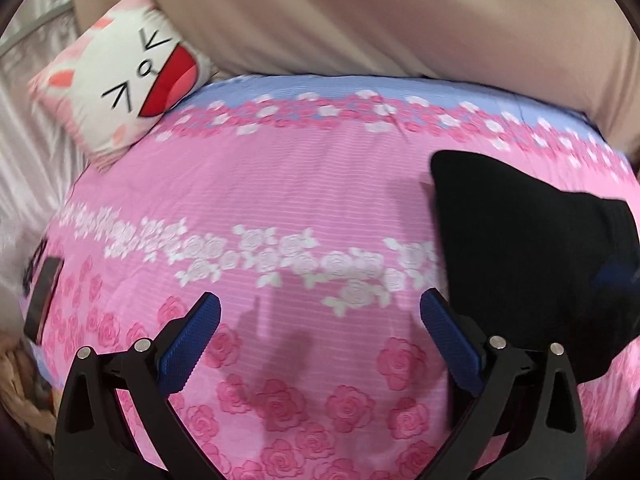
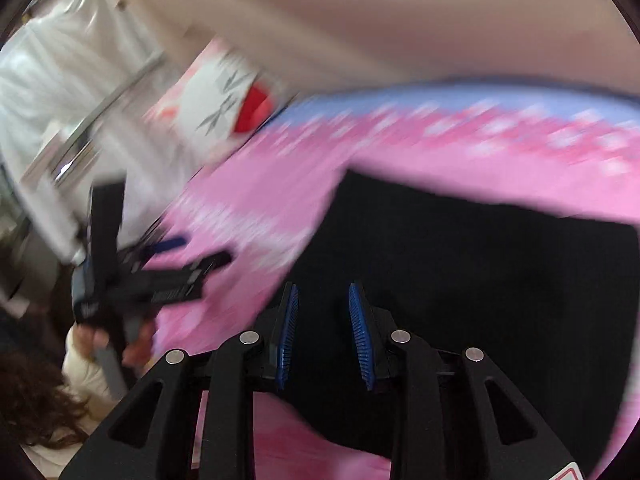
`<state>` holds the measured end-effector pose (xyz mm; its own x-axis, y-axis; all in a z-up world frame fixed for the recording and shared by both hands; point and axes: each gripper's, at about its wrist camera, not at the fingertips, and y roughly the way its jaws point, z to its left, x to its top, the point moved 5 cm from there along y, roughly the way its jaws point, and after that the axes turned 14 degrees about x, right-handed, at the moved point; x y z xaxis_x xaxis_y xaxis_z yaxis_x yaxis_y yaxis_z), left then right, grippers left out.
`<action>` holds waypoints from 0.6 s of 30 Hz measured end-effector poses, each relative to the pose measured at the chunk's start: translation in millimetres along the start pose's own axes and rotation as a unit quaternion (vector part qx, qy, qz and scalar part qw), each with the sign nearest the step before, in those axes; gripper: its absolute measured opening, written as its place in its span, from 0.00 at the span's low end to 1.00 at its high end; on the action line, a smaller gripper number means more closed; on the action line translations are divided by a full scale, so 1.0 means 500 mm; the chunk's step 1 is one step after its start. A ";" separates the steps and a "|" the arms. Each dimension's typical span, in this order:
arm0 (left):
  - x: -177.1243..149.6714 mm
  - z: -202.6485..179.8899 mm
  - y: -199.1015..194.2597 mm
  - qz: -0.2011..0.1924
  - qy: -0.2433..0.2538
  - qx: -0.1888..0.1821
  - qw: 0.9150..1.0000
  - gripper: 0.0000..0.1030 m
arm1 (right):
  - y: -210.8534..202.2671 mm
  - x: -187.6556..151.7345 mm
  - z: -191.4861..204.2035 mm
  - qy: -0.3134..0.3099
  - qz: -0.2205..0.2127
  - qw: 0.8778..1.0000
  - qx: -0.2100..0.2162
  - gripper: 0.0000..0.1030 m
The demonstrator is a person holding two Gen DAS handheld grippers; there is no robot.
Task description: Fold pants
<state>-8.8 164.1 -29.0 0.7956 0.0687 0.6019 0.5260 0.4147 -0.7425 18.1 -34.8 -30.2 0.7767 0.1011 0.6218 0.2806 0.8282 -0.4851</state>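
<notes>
The black pants (image 1: pixel 532 256) lie on the pink rose-print bedspread (image 1: pixel 248 184), bunched into a dark mass with no seam or fold readable; the left wrist view shows them at its right edge, where the picture cuts them off. The left gripper (image 1: pixel 320 312) hangs over bare bedspread with its jaws spread wide and nothing between them — the pants sit just beside its right finger.

The right wrist view is heavily smeared by motion. The right gripper (image 2: pixel 324 300) stands over the pants (image 2: pixel 460 260), its blue pads (image 2: pixel 360 332) a narrow gap apart; black cloth fills the view behind that gap, but whether any fold is caught there cannot be told. At that view's left, the left gripper (image 2: pixel 176 260) and the hand (image 2: pixel 132 344) holding it are a blur. A cartoon-face pillow (image 1: pixel 132 72) lies near the bed's far corner.
</notes>
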 end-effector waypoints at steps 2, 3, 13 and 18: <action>-0.010 0.013 0.002 0.000 -0.001 0.003 1.000 0.95 | 0.061 -0.026 0.029 -0.044 0.048 0.998 0.002 0.20; -0.016 0.016 0.003 0.000 0.001 0.004 1.000 0.95 | 0.091 -0.041 0.024 -0.075 0.070 0.994 -0.035 0.10; -0.047 -0.048 -0.050 -0.029 0.065 -0.086 0.994 0.95 | -0.120 -0.052 -0.043 0.000 -0.041 0.986 -0.160 0.37; -0.106 -0.165 -0.089 -0.052 0.167 -0.125 0.977 0.95 | -0.272 -0.104 -0.151 0.103 -0.118 0.966 -0.205 0.53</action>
<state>-49.3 67.3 -52.2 0.7658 -0.2795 0.5791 0.6327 0.1669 -0.7562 -18.1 -194.4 -43.1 0.7472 -0.2116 0.6300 0.6314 0.5218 -0.5736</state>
